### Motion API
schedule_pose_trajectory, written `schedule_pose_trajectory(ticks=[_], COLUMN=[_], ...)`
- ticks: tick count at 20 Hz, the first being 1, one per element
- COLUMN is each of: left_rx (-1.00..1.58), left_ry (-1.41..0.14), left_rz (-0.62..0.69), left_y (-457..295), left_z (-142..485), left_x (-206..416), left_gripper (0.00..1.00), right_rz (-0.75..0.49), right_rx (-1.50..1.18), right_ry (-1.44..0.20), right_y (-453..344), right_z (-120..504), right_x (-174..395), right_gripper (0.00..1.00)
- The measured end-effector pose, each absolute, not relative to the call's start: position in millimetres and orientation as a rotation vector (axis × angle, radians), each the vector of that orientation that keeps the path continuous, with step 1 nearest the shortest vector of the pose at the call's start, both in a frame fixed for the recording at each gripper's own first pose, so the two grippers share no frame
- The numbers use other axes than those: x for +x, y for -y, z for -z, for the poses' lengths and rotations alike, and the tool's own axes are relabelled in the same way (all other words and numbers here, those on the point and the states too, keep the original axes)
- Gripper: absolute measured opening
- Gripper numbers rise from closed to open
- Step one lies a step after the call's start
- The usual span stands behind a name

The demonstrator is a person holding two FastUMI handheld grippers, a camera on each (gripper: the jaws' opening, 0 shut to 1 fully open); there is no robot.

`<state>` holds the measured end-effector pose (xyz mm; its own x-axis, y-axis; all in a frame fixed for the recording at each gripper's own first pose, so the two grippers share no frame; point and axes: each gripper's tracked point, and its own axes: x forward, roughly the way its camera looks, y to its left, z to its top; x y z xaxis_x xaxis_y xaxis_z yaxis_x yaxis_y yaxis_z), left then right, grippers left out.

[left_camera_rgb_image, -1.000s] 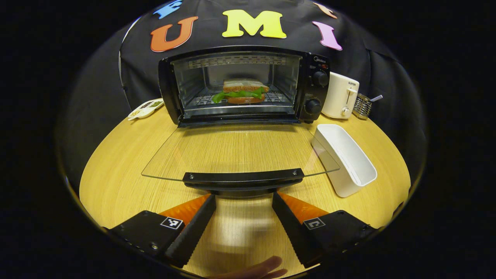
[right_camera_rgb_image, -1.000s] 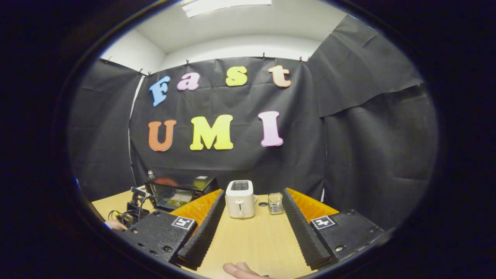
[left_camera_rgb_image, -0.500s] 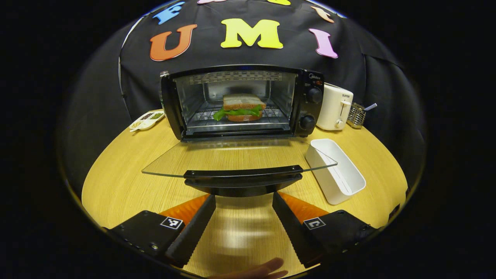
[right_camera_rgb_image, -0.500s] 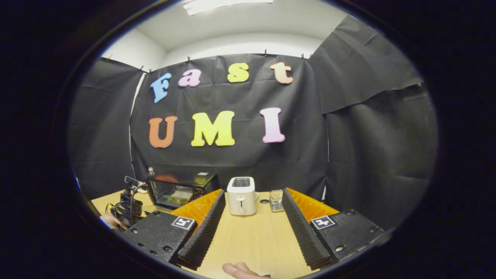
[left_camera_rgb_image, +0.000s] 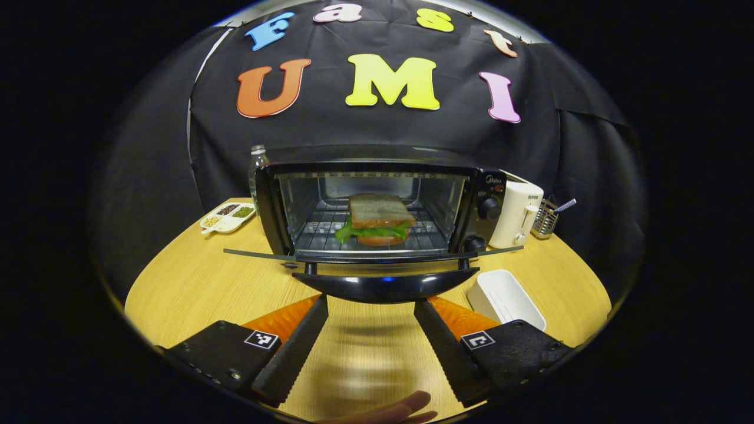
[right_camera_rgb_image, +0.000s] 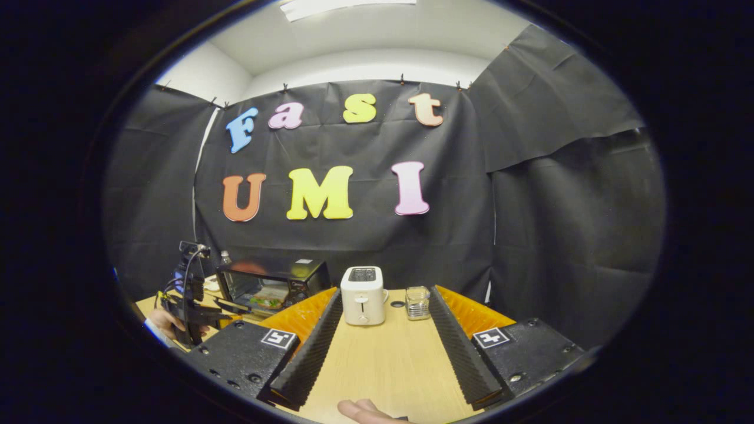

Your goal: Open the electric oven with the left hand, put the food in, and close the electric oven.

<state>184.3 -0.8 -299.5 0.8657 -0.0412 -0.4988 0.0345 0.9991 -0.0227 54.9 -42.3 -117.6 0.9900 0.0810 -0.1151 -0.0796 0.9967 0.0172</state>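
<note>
The electric oven (left_camera_rgb_image: 377,206) stood mid-frame on the desk (left_camera_rgb_image: 194,282), door (left_camera_rgb_image: 377,256) half raised, sandwich (left_camera_rgb_image: 377,219) inside. Left tongs (left_camera_rgb_image: 370,306) gaped empty below its handle (left_camera_rgb_image: 386,285); right tongs (right_camera_rgb_image: 383,330) gaped empty.

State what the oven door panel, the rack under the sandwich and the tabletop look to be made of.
Oven door panel: clear glass, seemingly; seen edge-on as a thin see-through sheet. Wire rack: bare metal, likely steel; thin shiny bars. Round tabletop: light wood or wood-look laminate; straight grain lines, matte sheen.
</note>
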Motion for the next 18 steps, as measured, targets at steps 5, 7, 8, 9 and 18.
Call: schedule_pose_trajectory(ticks=[5,7,8,9,18], left_rx=[-0.060,-0.105,-0.134,-0.154,-0.132], left_ry=[-0.466,-0.442,-0.437,-0.427,-0.287], left_rz=[0.045,0.028,0.028,0.024,0.027], left_y=[-1.5,-4.7,-3.9,-4.8,-6.7], left_z=[268.9,262.5,259.1,253.6,187.3], left_x=[225.8,241.8,245.5,247.3,206.6], left_gripper=[0.96,0.96,0.94,0.94,0.94], right_rz=[-0.078,-0.057,-0.052,-0.049,-0.040], right_rx=[0.011,0.003,-0.005,-0.009,-0.018], right_ry=[-0.123,-0.131,-0.139,-0.147,-0.132], right_y=[37.6,41.4,39.2,39.0,35.8], right_z=[119.7,124.8,130.2,133.3,122.2], right_x=[53.6,56.4,56.1,55.3,36.2], right_gripper=[0.94,0.94,0.94,0.94,0.94])
